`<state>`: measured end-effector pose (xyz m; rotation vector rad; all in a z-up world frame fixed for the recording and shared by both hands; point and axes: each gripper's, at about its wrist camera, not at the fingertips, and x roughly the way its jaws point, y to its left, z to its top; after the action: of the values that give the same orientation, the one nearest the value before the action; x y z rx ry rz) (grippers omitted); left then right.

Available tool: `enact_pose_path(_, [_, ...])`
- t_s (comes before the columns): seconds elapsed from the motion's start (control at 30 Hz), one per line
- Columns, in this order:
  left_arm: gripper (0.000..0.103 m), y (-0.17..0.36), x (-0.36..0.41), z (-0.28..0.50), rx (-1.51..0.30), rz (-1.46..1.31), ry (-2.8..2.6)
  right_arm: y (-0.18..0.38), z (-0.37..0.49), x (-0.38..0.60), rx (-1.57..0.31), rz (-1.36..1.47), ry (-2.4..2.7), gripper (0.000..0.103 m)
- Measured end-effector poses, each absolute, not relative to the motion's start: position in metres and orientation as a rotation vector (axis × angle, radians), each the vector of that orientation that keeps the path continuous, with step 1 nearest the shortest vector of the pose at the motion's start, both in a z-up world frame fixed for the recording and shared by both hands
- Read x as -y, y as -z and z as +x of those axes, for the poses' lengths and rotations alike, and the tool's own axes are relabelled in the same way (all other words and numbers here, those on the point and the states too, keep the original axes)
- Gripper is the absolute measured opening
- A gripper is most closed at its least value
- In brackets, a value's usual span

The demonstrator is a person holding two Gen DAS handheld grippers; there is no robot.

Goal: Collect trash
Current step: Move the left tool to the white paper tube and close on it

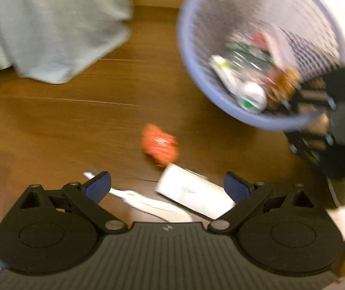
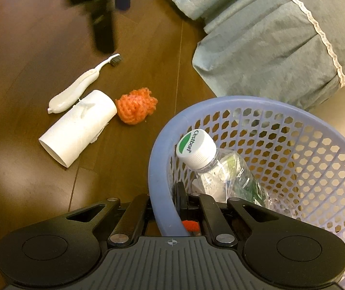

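The left gripper (image 1: 167, 188), jaws wide and empty, is poised over the white paper tube (image 2: 78, 128), which lies on the floor just beside the orange net ball (image 2: 136, 107), on the side away from the basket (image 2: 158, 169). The tube's long axis seems to run slantwise across the jaw gap, though blur hampers this. The right gripper (image 2: 181, 201) is clamped on the basket's rim, so the left is nearer.

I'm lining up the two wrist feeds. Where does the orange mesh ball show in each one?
Left wrist: orange mesh ball on the floor at picture centre, just beyond the white cardboard tube, ahead of the open left gripper.
Right wrist: left of centre, beside the tube's far end.
Shared landmark: the purple basket, right of the ball in both.
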<state>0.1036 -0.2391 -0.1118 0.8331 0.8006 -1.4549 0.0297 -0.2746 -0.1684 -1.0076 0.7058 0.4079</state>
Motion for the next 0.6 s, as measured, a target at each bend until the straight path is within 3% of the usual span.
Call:
enact_pose_path(0.17, [0.089,0.148,0.248,0.077,-0.854,0.945,1.446,0.168,0.030,0.276,-0.710,-1.005,-0.410,0.001])
enact_pose_path(0.37, [0.082,0.175,0.266,0.070,-0.951,0.837,1.347,0.165,0.032,0.281,-0.704,-0.992,-0.400,0.001])
enact_pose_path(0.6, [0.080,0.205,0.287,0.073,-1.020,0.844,1.255,0.167,0.035,0.288,-0.718,-0.988,-0.382,0.001])
